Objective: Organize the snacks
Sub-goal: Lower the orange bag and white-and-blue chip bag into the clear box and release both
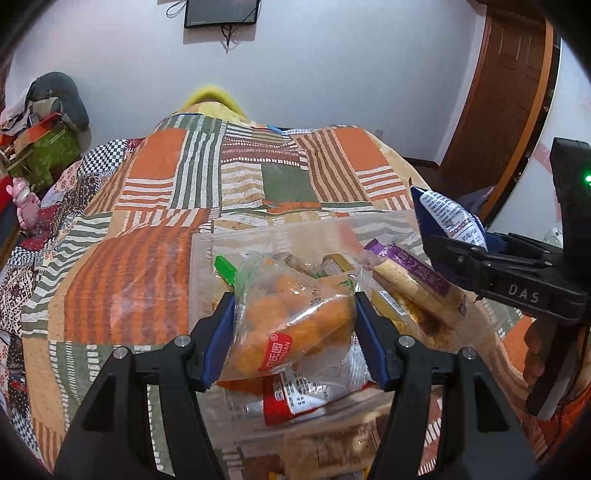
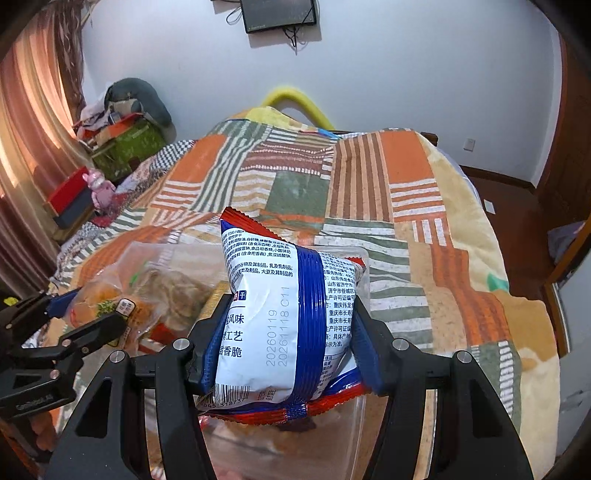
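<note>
Both tools angle down over the clear bin on the bed. The left tool is clenched on a clear packet of orange snacks; the right tool grips a blue-and-white packet. Open quilt lies left of the bin.

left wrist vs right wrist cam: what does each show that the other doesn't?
Left wrist only: the purple-wrapped bar and green packet in the clear tray, plus the brown door.

Right wrist only: the curtain, and the printed back of the blue-white packet.

Both: the left gripper shut on the orange snack bag, the right gripper shut on its packet, the patchwork blanket, the wall screen.
</note>
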Available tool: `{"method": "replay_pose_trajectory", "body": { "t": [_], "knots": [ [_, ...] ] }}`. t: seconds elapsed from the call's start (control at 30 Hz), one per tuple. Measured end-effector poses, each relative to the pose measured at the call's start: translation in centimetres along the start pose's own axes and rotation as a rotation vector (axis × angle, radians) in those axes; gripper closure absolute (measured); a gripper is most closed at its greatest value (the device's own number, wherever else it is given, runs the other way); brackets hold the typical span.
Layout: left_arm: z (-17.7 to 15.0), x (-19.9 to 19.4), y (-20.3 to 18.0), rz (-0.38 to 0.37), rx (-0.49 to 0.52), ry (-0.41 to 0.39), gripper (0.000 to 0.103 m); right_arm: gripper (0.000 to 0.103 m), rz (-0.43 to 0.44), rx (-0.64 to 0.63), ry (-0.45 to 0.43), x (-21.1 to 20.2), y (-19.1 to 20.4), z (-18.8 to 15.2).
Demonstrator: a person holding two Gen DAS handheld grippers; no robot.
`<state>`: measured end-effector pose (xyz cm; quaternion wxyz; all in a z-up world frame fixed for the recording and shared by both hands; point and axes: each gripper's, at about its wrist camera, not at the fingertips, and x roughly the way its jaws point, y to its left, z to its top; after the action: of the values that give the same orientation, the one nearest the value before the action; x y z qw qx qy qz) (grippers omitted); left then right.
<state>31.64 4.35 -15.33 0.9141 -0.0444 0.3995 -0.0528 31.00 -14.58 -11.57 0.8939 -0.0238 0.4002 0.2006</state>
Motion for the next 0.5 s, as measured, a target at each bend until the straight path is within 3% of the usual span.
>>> {"method": "replay_pose_trajectory", "body": {
  "t": [0.2,0.5],
  "knots": [
    [0.0,0.8,0.0,0.020,-0.003,-0.005,0.029,0.044,-0.006,-0.032,0.006,0.2,0.3,0.2],
    [0.3,-1.2,-0.2,0.010,-0.005,-0.015,0.024,0.038,0.024,-0.009,-0.007,-1.6,-0.3,0.2]
  ]
}}
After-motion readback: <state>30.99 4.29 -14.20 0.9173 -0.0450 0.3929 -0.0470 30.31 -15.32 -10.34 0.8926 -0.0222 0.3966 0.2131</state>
